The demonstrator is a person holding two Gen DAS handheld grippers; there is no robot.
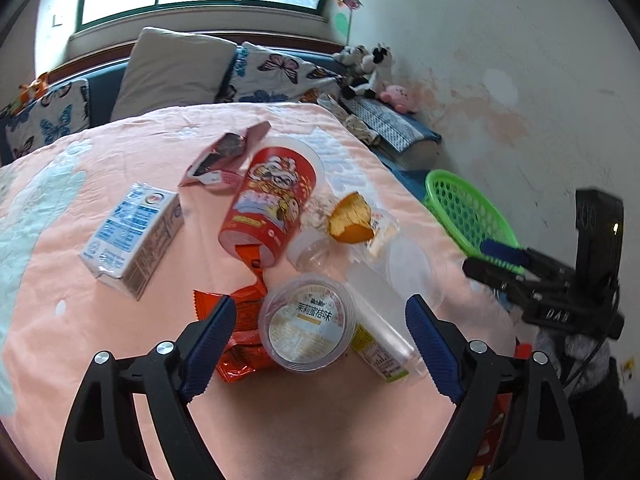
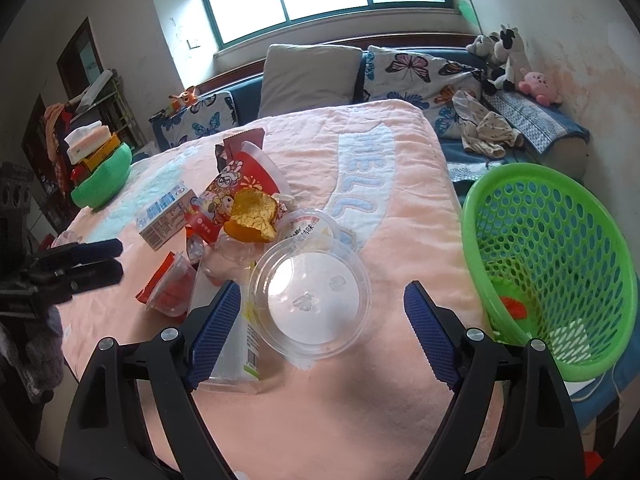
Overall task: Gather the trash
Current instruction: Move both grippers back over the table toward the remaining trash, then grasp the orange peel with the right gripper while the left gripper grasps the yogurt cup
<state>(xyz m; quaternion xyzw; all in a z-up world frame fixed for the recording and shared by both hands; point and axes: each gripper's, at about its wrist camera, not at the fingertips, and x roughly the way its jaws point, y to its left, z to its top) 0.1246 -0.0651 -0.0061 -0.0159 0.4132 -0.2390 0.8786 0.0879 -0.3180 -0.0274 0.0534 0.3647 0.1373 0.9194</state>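
Left wrist view shows the left gripper (image 1: 320,316) with its blue pads spread wide. It holds nothing. Between the pads, on the pink blanket (image 1: 80,320), sits a round plastic cup (image 1: 308,328) with a printed lid. The pads do not touch the cup. An orange wrapper (image 1: 240,344) lies by the left pad, partly under the cup. A flat clear packet (image 1: 380,332) with a yellow-green label lies near the right pad.

Farther back lie a red snack tub (image 1: 272,200) on its side, a white and blue milk box (image 1: 134,236), a dark pink wrapper (image 1: 228,152) and an orange peel (image 1: 352,220).

Right wrist view shows the right gripper (image 2: 324,312) spread wide too. It holds nothing. A clear round lid (image 2: 310,300) lies between its pads, tipped up on the other trash. I cannot tell if the left pad touches the clear packet under it.

The green basket (image 2: 560,248) stands just off the right edge of the blanket, tilted toward the camera. A little trash is already at its bottom. All the other trash is piled in the middle of the blanket.
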